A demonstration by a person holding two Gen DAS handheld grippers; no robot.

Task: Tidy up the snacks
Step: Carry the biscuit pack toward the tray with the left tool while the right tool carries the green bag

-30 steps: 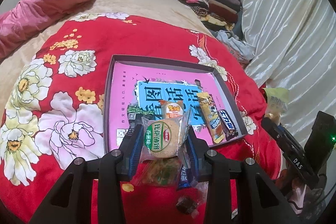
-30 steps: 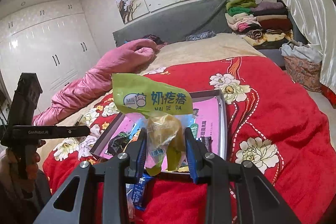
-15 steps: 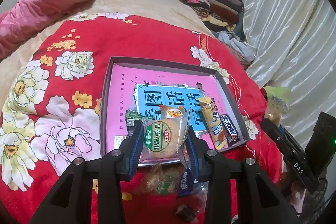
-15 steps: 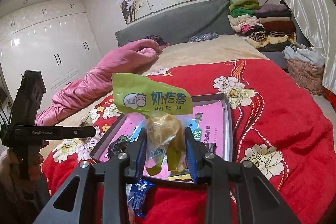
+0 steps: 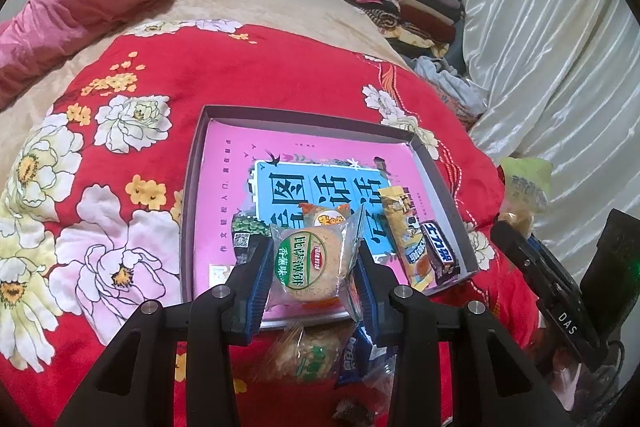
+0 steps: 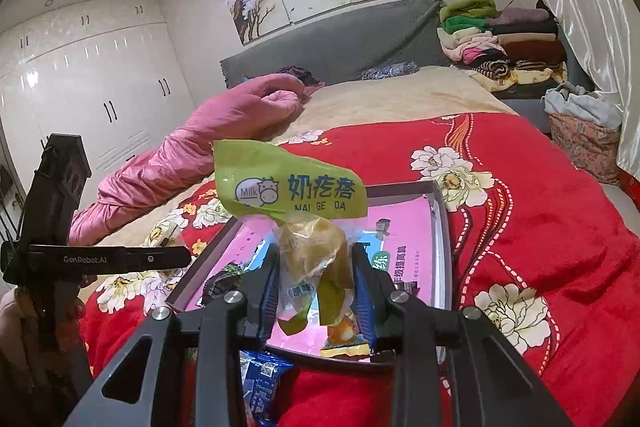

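With both hands barely shifting, the left gripper [image 5: 311, 269] stays clenched on a round wrapped biscuit [image 5: 310, 263] and the right gripper [image 6: 314, 281] on a green milk-curd packet [image 6: 296, 203], poised over the shallow tray [image 5: 192, 187], so neither is placed yet.

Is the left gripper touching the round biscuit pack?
Touching. The left wrist view shows both blue pads of the left gripper pressed against the sides of the biscuit pack, held above the tray.

Snack bars [image 5: 418, 239] lie in the tray's [image 5: 440, 183] right corner.
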